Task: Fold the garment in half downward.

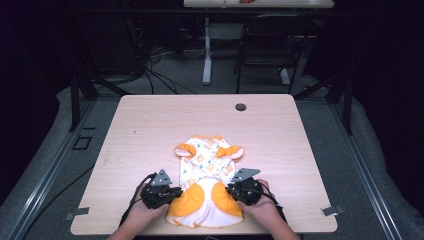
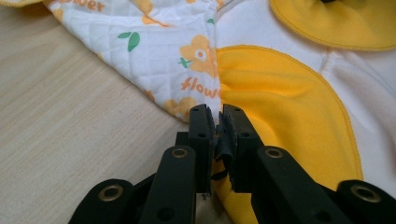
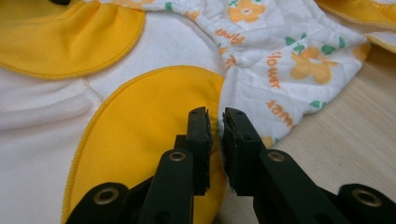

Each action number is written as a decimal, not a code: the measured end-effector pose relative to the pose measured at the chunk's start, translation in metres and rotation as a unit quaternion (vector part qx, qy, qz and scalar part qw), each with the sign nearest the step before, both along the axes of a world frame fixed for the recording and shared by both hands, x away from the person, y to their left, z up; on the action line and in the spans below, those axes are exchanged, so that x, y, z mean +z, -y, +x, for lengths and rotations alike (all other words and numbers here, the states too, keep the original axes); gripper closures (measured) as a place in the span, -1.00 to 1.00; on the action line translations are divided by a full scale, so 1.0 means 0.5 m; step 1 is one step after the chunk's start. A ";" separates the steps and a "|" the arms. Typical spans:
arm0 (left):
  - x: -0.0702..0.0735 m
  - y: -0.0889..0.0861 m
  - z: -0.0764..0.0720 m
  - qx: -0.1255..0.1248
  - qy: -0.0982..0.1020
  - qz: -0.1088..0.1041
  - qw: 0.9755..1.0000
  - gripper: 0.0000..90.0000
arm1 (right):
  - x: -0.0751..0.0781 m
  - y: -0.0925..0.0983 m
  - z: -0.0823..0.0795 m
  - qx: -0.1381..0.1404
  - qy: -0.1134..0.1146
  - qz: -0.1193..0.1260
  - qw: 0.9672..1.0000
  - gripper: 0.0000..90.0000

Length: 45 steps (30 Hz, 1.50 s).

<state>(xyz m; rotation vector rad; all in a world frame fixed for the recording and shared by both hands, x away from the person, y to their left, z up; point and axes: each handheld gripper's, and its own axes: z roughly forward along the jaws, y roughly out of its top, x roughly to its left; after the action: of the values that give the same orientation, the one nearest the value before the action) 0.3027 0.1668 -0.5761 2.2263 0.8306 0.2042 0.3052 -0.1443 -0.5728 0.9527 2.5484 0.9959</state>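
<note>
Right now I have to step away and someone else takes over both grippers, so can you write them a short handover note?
Left gripper: jaws nearly shut, pinching the left edge of the baby garment at its yellow panel.
Right gripper: jaws nearly shut on the right edge, at the matching yellow panel.
The garment lies flat near the front of the table, printed top away from you, yellow and white bottom toward you.
Done: both side edges gripped.
Left: probably the fold or lift; nothing is folded yet.
</note>
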 end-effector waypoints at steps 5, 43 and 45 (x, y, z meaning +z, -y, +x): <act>0.002 -0.002 -0.001 0.000 0.000 0.003 1.000 0.83 | 0.001 -0.002 -0.002 0.007 -0.003 -0.001 1.000 0.77; 0.128 0.009 0.230 0.038 0.023 -0.037 0.998 0.26 | 0.162 0.010 0.202 -0.020 0.017 -0.021 0.999 0.32; 0.134 0.011 0.242 0.042 0.038 -0.031 0.998 0.19 | 0.167 0.005 0.217 -0.022 0.017 -0.029 0.999 0.26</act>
<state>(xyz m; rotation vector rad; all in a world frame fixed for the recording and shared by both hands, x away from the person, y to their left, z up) 0.4235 0.1613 -0.5091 2.1140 0.8774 0.2977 0.4139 -0.1469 -0.4891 0.9624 2.5038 0.9120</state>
